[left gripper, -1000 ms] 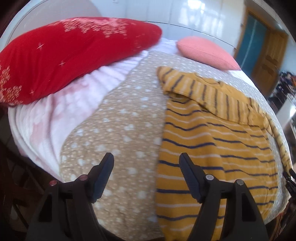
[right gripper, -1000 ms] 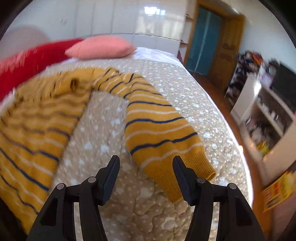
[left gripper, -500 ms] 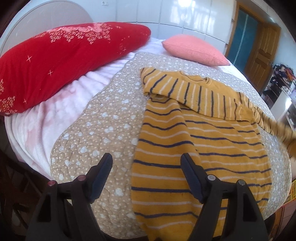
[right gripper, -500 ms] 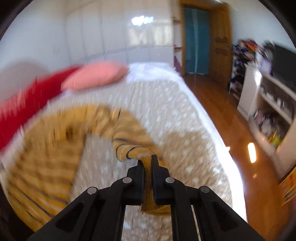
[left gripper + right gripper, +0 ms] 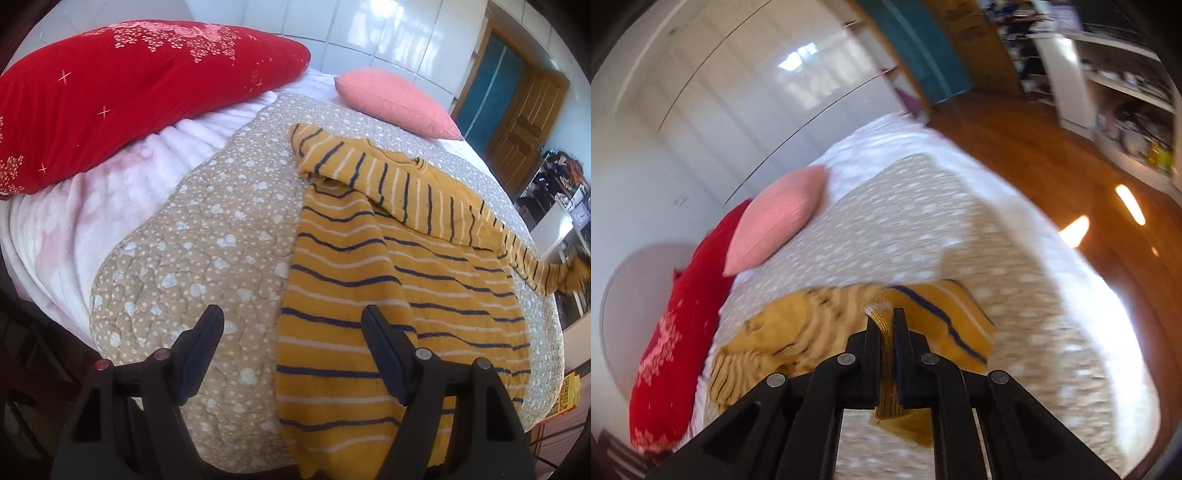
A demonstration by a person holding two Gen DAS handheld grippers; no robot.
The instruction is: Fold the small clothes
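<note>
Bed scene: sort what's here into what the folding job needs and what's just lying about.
For the job:
- sweater
- its sleeve cuff, pinched in the right claw
- left claw, open above the quilt and sweater edge

Lying about:
- red pillow
- pink pillow
- quilt, only the work surface
- pink blanket

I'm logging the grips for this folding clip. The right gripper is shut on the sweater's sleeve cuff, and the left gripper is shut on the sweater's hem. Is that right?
Not quite. The left gripper is open, its jaws wide apart above the sweater and quilt, holding nothing, as the left wrist view shows. The right gripper is indeed shut on the sleeve cuff.
</note>
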